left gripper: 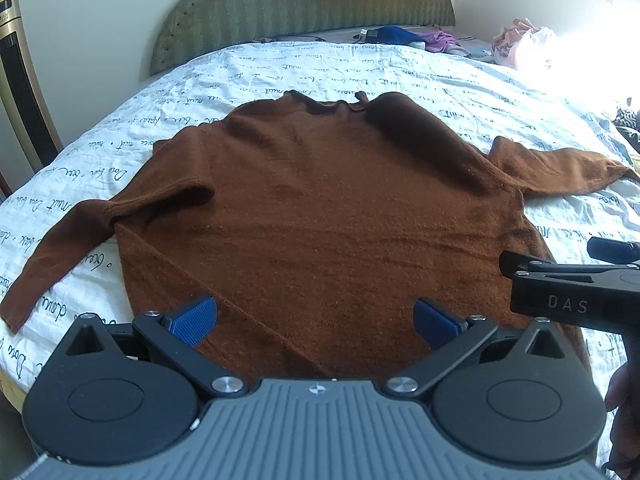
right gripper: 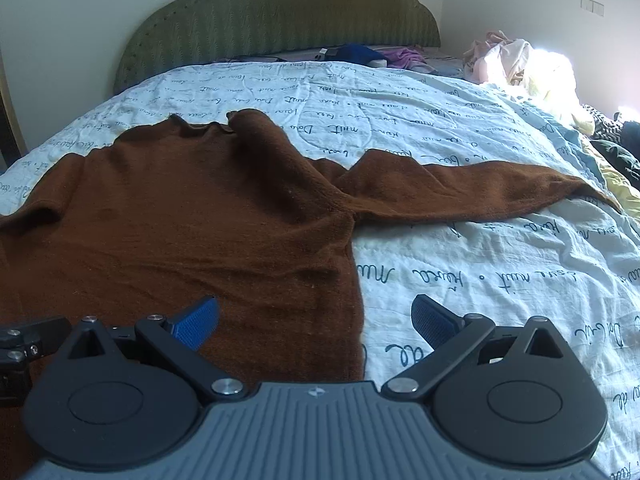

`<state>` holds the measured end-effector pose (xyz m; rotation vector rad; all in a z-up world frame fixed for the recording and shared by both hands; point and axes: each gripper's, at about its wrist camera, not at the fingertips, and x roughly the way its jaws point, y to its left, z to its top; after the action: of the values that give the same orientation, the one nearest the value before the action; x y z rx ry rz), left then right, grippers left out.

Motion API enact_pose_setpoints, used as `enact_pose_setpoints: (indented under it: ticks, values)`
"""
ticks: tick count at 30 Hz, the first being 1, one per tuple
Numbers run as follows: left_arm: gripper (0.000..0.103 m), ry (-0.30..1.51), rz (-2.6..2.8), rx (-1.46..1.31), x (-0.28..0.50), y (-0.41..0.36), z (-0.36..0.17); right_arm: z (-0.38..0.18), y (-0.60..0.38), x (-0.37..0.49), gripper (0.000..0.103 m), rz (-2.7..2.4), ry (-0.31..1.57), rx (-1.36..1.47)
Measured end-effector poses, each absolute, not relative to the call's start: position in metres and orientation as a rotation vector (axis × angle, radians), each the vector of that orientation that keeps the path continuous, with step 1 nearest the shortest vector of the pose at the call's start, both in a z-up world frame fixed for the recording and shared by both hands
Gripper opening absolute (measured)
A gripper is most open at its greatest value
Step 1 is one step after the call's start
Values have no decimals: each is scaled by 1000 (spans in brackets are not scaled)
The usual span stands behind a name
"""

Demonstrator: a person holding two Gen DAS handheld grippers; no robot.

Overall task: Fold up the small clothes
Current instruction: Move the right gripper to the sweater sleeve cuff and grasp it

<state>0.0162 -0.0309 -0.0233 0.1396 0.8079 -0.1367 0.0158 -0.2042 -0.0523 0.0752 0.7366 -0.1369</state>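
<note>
A brown knit sweater [left gripper: 320, 208] lies flat on the bed, collar toward the headboard, both sleeves spread out to the sides. It also shows in the right wrist view [right gripper: 192, 216], with its right sleeve [right gripper: 460, 188] stretched across the sheet. My left gripper [left gripper: 316, 322] is open and empty, just above the sweater's lower hem. My right gripper [right gripper: 316, 322] is open and empty over the sweater's lower right edge, with one finger over cloth and the other over sheet. The right gripper's black body [left gripper: 572, 284] shows at the right of the left wrist view.
The bed has a white sheet with script writing [right gripper: 480, 280] and a green padded headboard [left gripper: 304, 4]. Loose clothes lie near the headboard [left gripper: 400, 36] and in a pile at the far right [right gripper: 520, 64]. A gold-framed unit [left gripper: 20, 88] stands left of the bed.
</note>
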Motion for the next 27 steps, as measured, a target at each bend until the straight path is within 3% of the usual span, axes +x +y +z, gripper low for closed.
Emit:
enact_pose_setpoints:
  ticks: [27]
  values:
    - [103,805,-138,164,13,-36,-22,-53,-192,18,103,-93,741,54]
